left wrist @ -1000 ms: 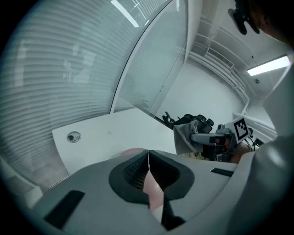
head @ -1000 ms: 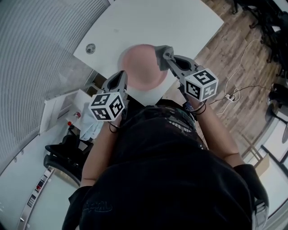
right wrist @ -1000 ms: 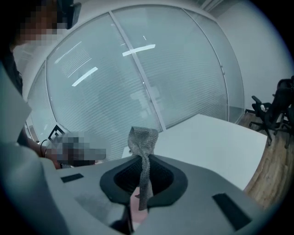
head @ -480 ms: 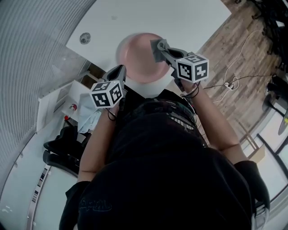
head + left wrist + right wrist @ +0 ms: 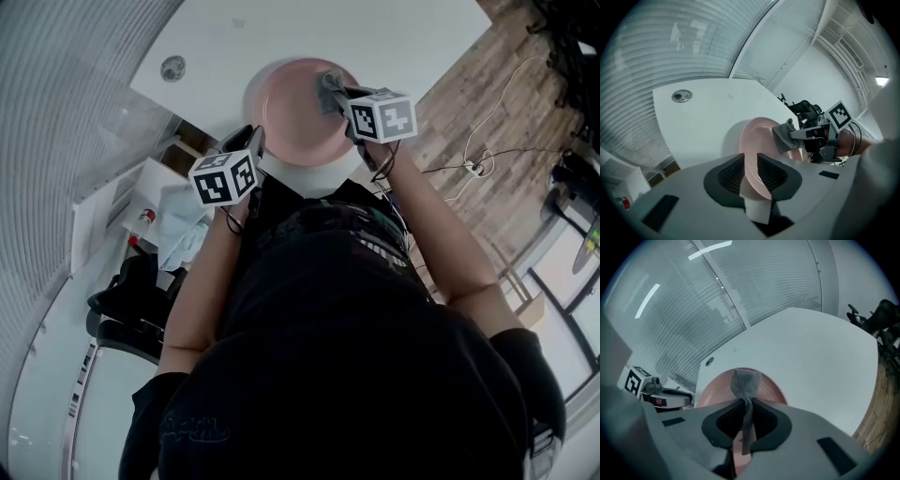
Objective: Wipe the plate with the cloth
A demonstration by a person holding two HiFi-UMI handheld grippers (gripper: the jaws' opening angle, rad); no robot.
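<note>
A pink plate [image 5: 291, 117] lies on the white table [image 5: 309, 37] near its front edge. The rim of the plate [image 5: 757, 140] runs between the pads of my left gripper [image 5: 750, 171], whose jaws are opening and no longer press on it. In the head view my left gripper [image 5: 255, 139] sits at the plate's near-left edge. My right gripper [image 5: 746, 420] is shut on a grey cloth [image 5: 746, 383], which hangs bunched over the plate [image 5: 712, 392]. In the head view my right gripper [image 5: 330, 91] reaches over the plate's right side. The cloth [image 5: 785, 138] also shows in the left gripper view.
A round metal disc [image 5: 172, 67] is set into the table at the far left. Below the table's left edge stands a white shelf unit with light blue cloths [image 5: 178, 239] and a black chair [image 5: 131, 300]. Wooden floor with cables [image 5: 478, 169] lies to the right.
Both grippers and the plate have sunk toward the table, shifting up in the head view. The plate now lies further onto the tabletop.
</note>
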